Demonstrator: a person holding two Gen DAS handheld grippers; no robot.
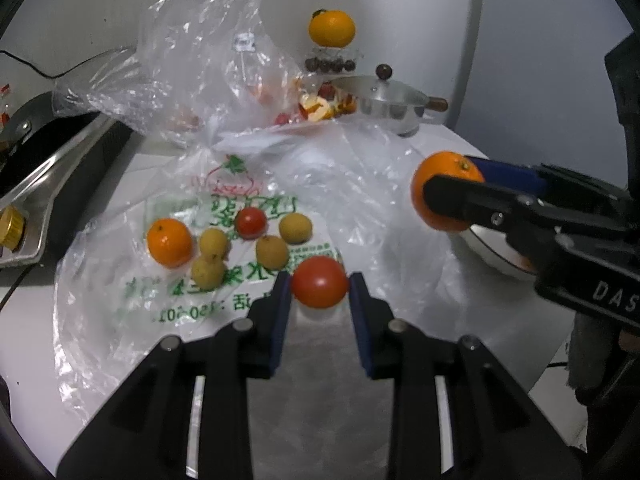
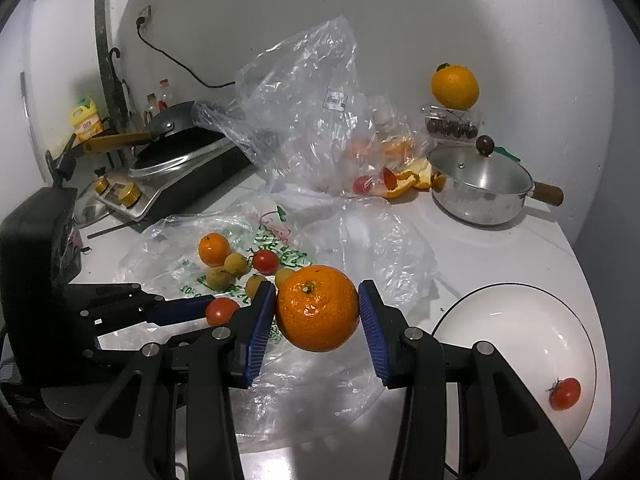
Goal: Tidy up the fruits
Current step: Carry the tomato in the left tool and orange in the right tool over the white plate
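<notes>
My left gripper point(image 1: 319, 289) is shut on a small red tomato point(image 1: 319, 287), held just above the printed plastic bag point(image 1: 168, 280). Beyond it on the bag lie a tangerine point(image 1: 169, 242), another tomato point(image 1: 250, 223) and several yellow-brown longans point(image 1: 272, 251). Off to the right, my right gripper point(image 2: 318, 309) is shut on a tangerine point(image 2: 317, 307) held in the air; it shows too in the left wrist view as the held tangerine point(image 1: 448, 172). A white plate point(image 2: 500, 324) at the lower right carries one tomato point(image 2: 564, 393). In the right wrist view the left gripper's tomato point(image 2: 221, 310) shows at the left.
A crumpled clear bag point(image 2: 304, 120) with fruit and orange peel stands at the back. A steel lidded pot point(image 2: 480, 184) sits at the back right, with an orange point(image 2: 455, 86) on a clear box behind it. A stove with a wok point(image 2: 176, 152) is at the left.
</notes>
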